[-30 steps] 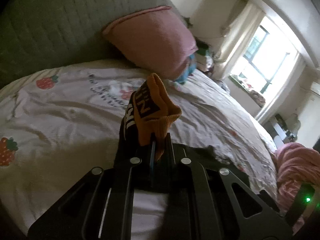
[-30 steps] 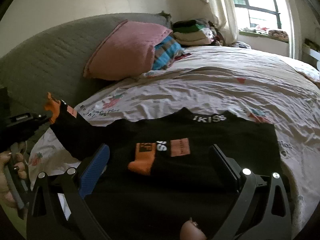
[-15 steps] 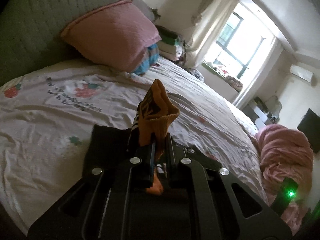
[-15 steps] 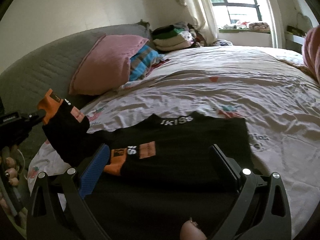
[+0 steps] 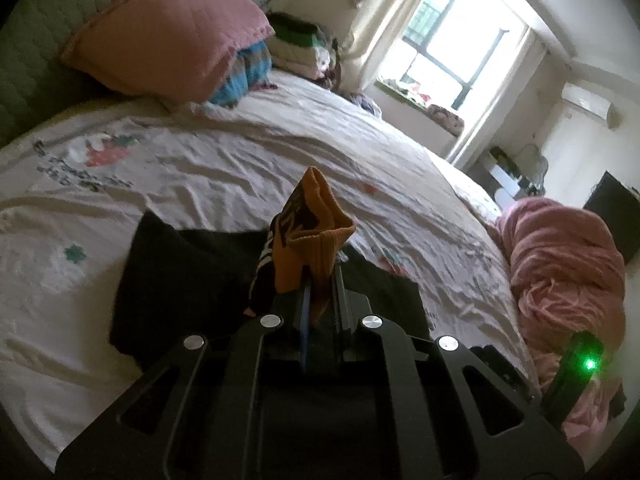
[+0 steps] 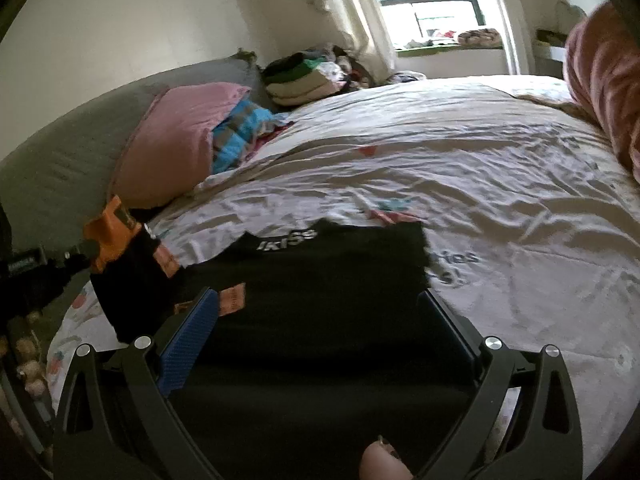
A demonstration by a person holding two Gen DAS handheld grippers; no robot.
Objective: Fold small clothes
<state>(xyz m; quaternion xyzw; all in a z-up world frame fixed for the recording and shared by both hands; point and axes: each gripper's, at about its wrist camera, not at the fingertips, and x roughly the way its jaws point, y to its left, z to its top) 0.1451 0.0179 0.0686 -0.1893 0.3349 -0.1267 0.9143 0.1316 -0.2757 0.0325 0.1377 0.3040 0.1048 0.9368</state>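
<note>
A small black garment [image 6: 320, 288] with orange cuffs and white lettering lies on the bed sheet; it also shows in the left wrist view [image 5: 180, 276]. My left gripper [image 5: 320, 280] is shut on its orange cuff [image 5: 312, 240] and holds that sleeve lifted above the garment. In the right wrist view the lifted cuff [image 6: 112, 232] is at the far left. My right gripper [image 6: 316, 312] is open, low over the near part of the black garment, with nothing between its fingers.
A pink pillow [image 5: 168, 36] and a blue striped cloth [image 6: 240, 132] lean on the grey headboard [image 6: 60, 168]. Folded clothes [image 6: 304, 80] are stacked at the far corner. A pink blanket [image 5: 568, 272] is heaped on the bed's right side. A window [image 5: 452, 52] is behind.
My left gripper has carried the orange cuff and sleeve rightward across the garment. The orange sleeve that lay on the garment's middle is now mostly hidden. My right gripper stayed open over the garment.
</note>
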